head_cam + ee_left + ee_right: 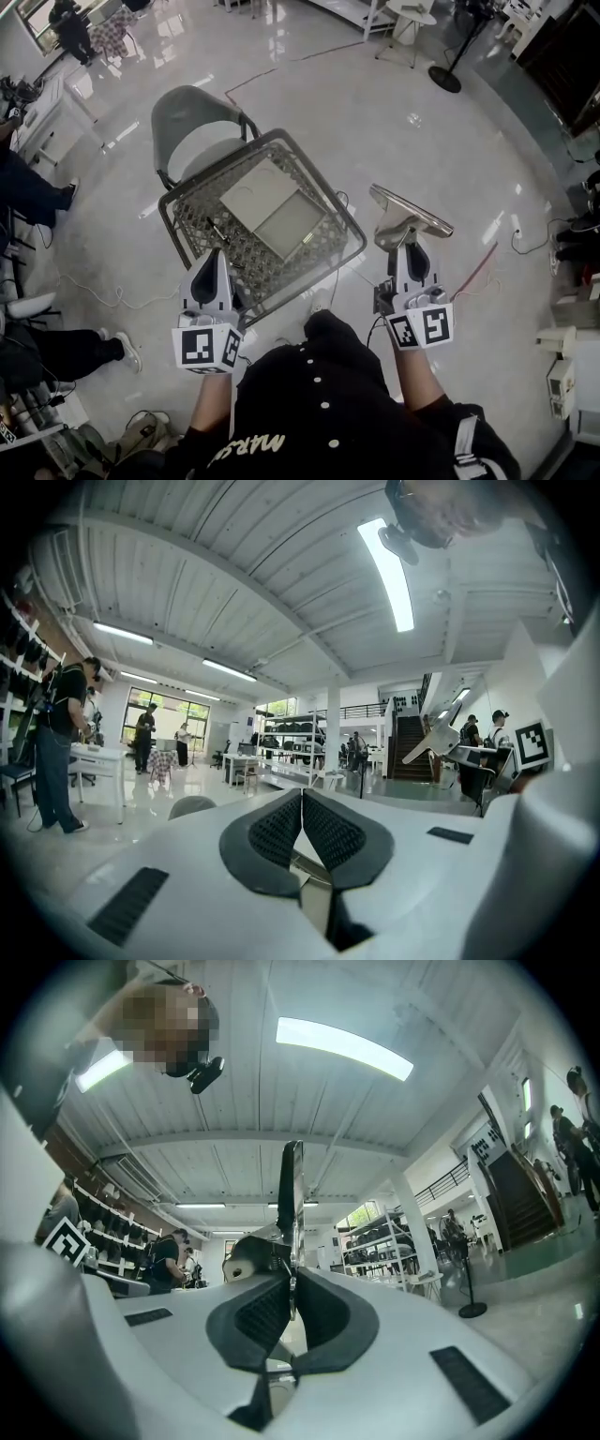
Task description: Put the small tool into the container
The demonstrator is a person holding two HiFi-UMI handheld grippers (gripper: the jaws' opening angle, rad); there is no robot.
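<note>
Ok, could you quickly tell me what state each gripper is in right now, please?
Left gripper: shut, nothing between its jaws.
Right gripper: shut on the squeegee.

Lettering on a top, coded squares on the cubes

Pale yellow capitals (247, 446) on the person's black buttoned top (328, 394) seem to read "MARS", upside down in the head view; beyond that I cannot tell. The left white cube (206, 345) on the left tongs (215, 253) and the right white cube (422, 328) on the right tongs (406, 246) carry black-and-white square code patterns. The dark wall signs (487, 1143) in the right gripper view are too small to read.
</note>
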